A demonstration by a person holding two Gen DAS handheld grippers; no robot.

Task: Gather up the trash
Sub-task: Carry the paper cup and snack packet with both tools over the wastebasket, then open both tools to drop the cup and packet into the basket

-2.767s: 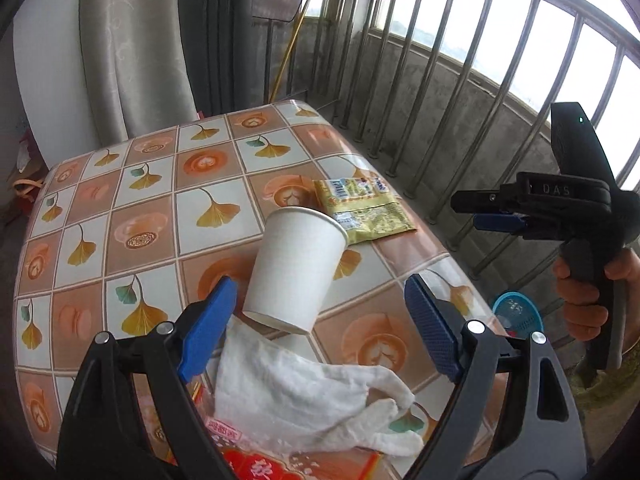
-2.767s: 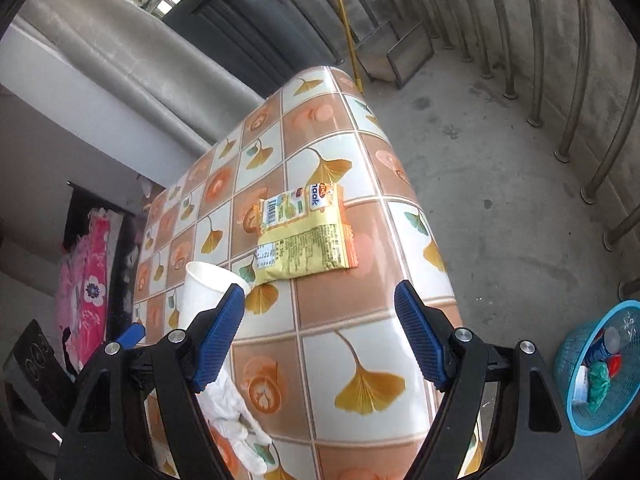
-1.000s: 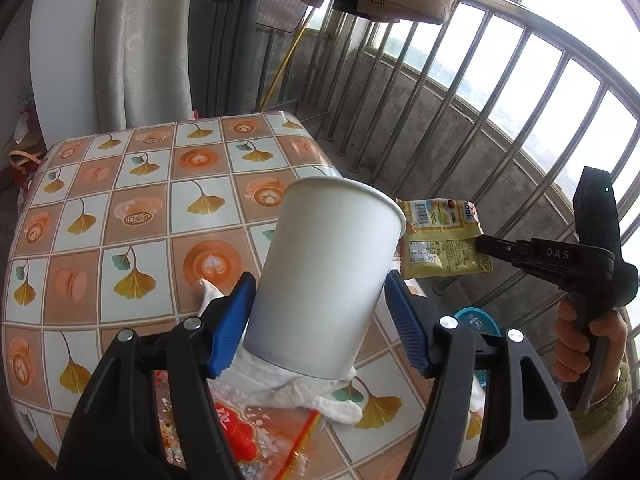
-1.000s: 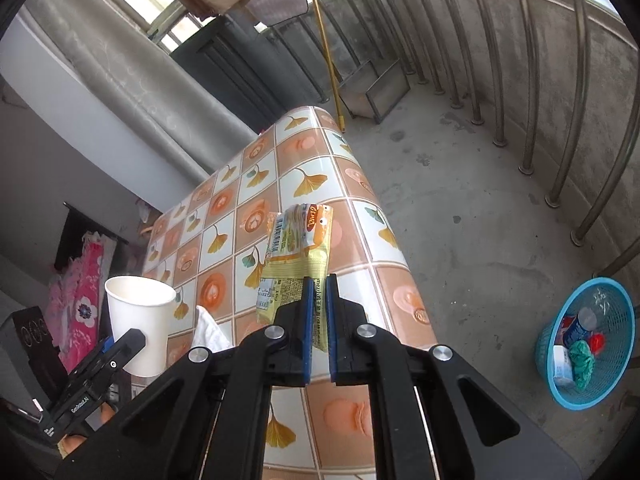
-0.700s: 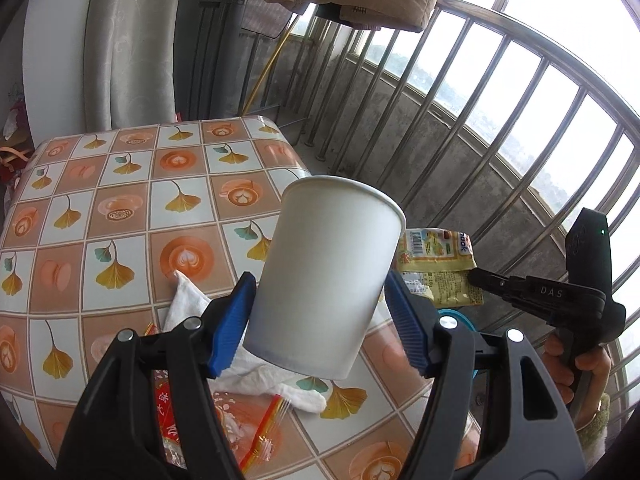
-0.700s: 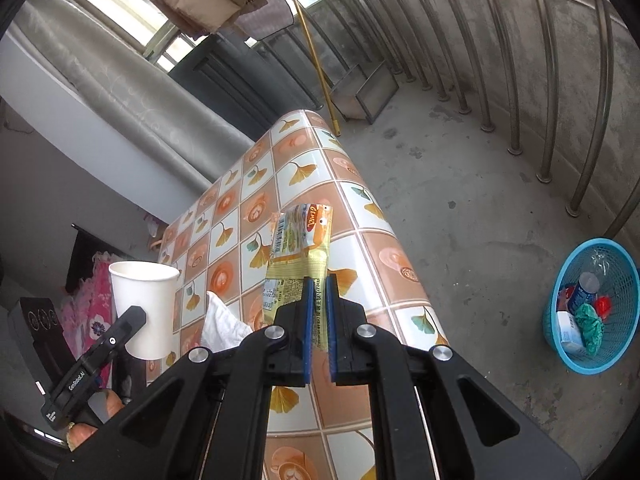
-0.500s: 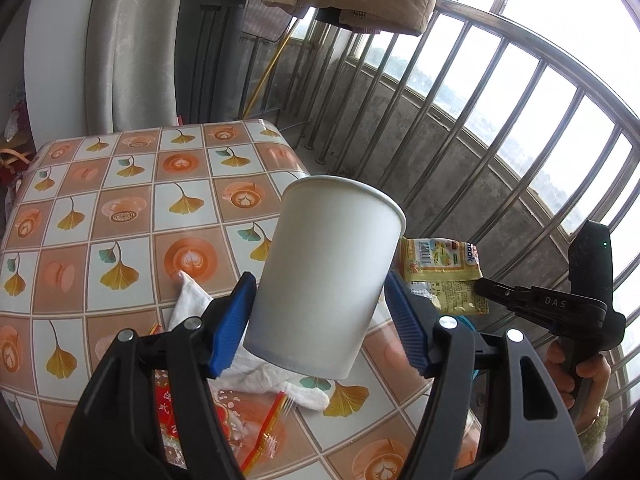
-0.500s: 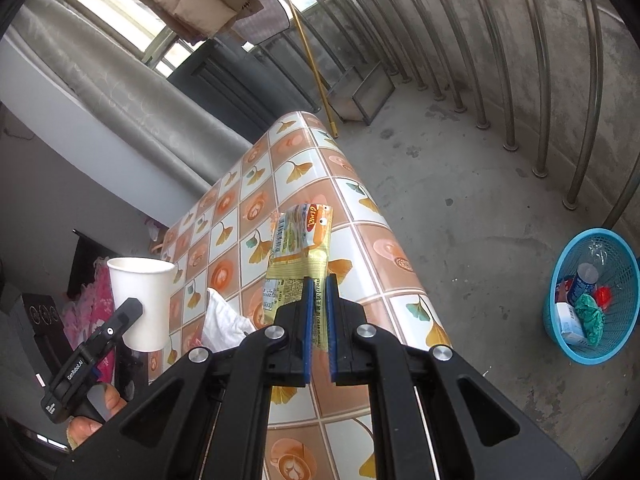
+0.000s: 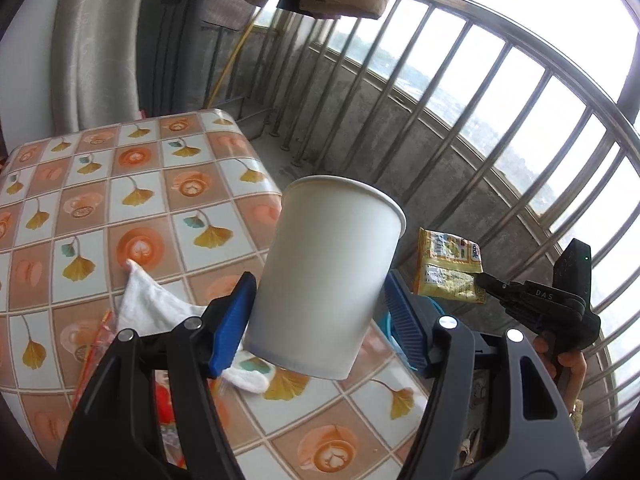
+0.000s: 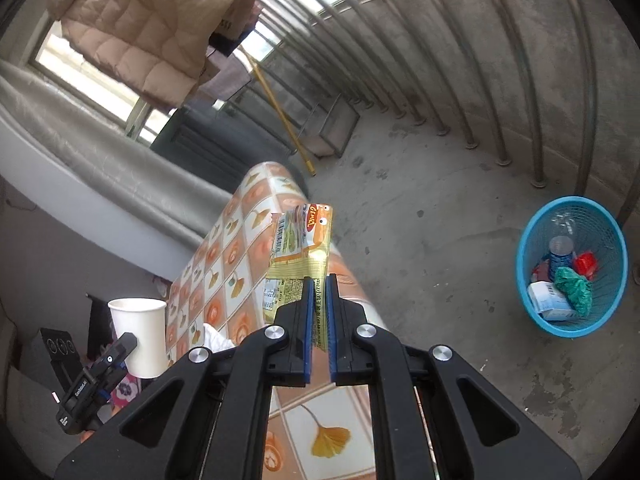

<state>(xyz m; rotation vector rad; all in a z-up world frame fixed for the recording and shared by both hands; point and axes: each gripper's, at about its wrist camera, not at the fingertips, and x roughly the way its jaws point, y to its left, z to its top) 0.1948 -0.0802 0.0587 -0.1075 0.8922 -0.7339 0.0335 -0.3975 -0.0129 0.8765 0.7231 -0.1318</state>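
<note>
Left gripper [image 9: 318,320] is clamping a white paper cup [image 9: 328,276] by its lower body between the blue pads, cup upright with a slight tilt, lifted clear above the tiled table [image 9: 120,200]. Right gripper [image 10: 319,312] is pinching a yellow snack wrapper [image 10: 300,248] at its lower edge, jaws nearly together on it, wrapper sticking up past the table's edge. A white cloth [image 9: 152,308] and a red-printed wrapper [image 9: 164,400] are lying on the table under the left gripper. A blue basket [image 10: 524,264] is sitting on the concrete floor near the railing, well apart from the table, already holding some trash.
</note>
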